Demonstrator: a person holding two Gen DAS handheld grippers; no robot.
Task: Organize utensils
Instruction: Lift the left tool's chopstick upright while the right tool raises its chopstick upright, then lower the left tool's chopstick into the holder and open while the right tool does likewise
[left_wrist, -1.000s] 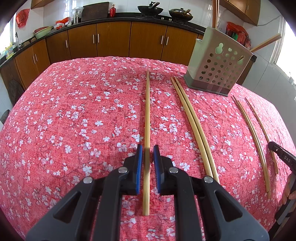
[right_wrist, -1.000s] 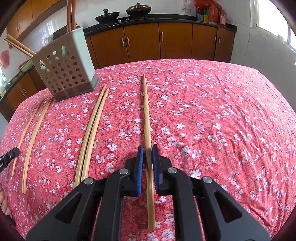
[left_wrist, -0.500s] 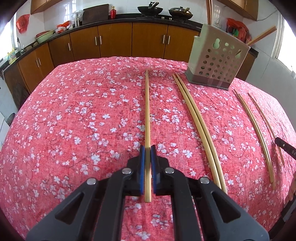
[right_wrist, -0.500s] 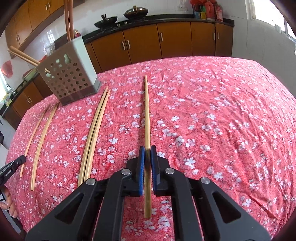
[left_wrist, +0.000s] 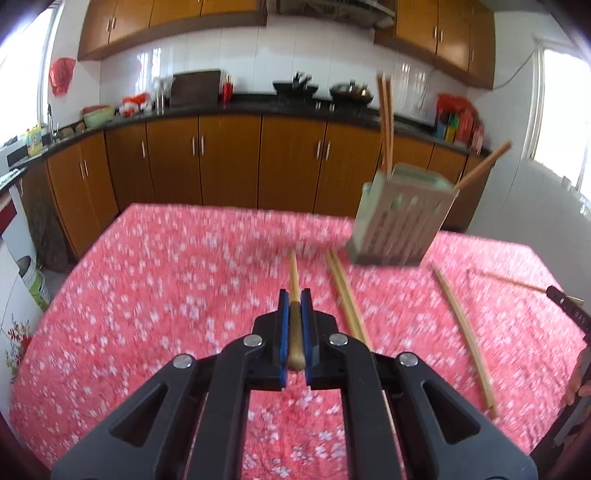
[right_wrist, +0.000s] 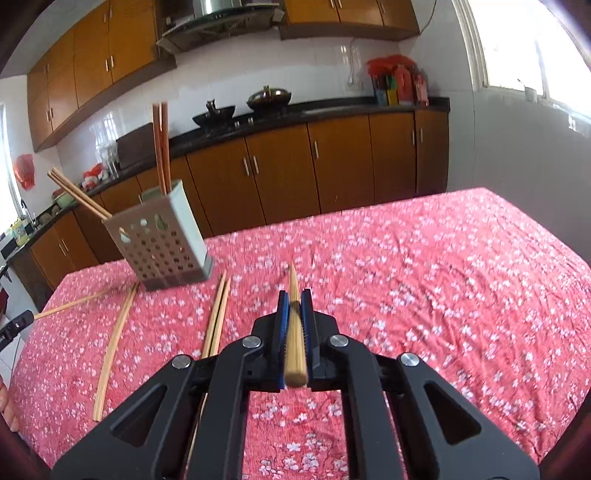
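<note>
Perforated chopstick holder (right_wrist: 162, 240), left of centre on the floral tablecloth (right_wrist: 424, 295), contains upright and leaning chopsticks (right_wrist: 161, 147). Left gripper (left_wrist: 294, 306) and right gripper (right_wrist: 294, 306) each clamp one bamboo chopstick (right_wrist: 294, 339), bottom centre.

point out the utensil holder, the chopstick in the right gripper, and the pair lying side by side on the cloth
utensil holder (right_wrist: 159, 243), right wrist view, perforated front wall
held chopstick (right_wrist: 294, 343), right wrist view, shaft between the pads
chopstick pair (right_wrist: 217, 319), right wrist view, mid-length

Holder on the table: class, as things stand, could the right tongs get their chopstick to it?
Probably yes: the holder stands ahead on the left, nothing between it and the right tongs.
</note>
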